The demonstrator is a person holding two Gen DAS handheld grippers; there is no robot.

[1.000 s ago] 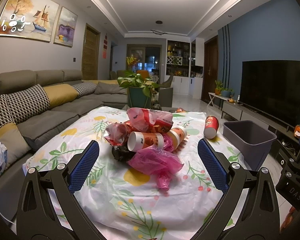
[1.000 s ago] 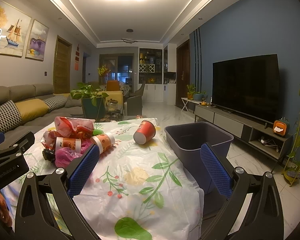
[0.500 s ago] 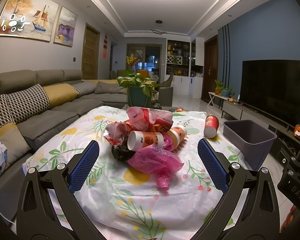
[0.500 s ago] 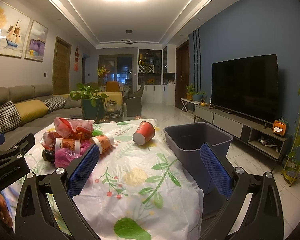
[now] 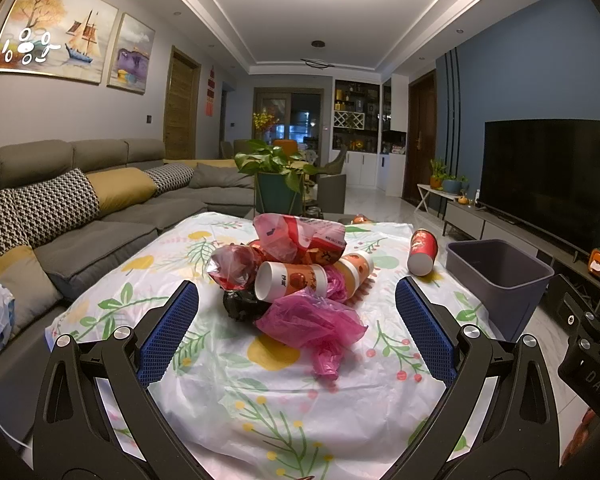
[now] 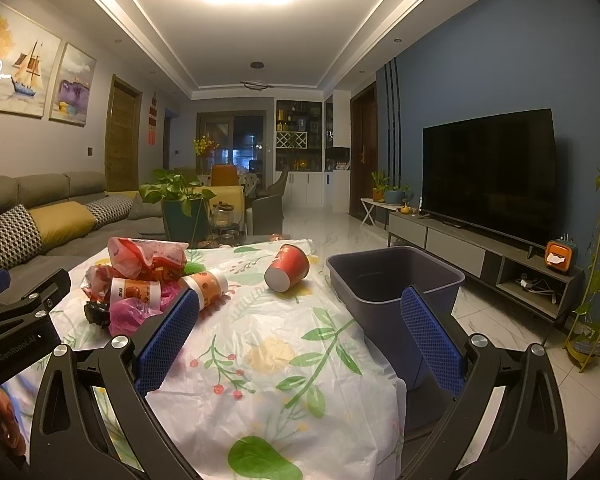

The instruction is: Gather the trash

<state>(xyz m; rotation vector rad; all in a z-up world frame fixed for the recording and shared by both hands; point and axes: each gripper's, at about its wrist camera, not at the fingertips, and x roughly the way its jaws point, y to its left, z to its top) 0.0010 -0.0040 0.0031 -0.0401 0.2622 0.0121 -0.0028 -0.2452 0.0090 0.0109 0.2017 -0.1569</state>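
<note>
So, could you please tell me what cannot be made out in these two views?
- Grey bin: its floor is hidden by its near wall in both views.
- Black bag: mostly buried under the cups and pink bag, left wrist view.
- Print on the white cup: too small to read.

You've got a glossy plastic tablecloth (image 5: 284, 400); crinkly pink plastic bag (image 5: 312, 320); smooth paper cup (image 5: 290, 280); matt grey plastic bin (image 6: 396, 280).

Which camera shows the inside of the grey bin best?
The right wrist view: the grey bin is near, its inside visible. In the left wrist view, the bin sits at the right edge, its inside barely visible.
</note>
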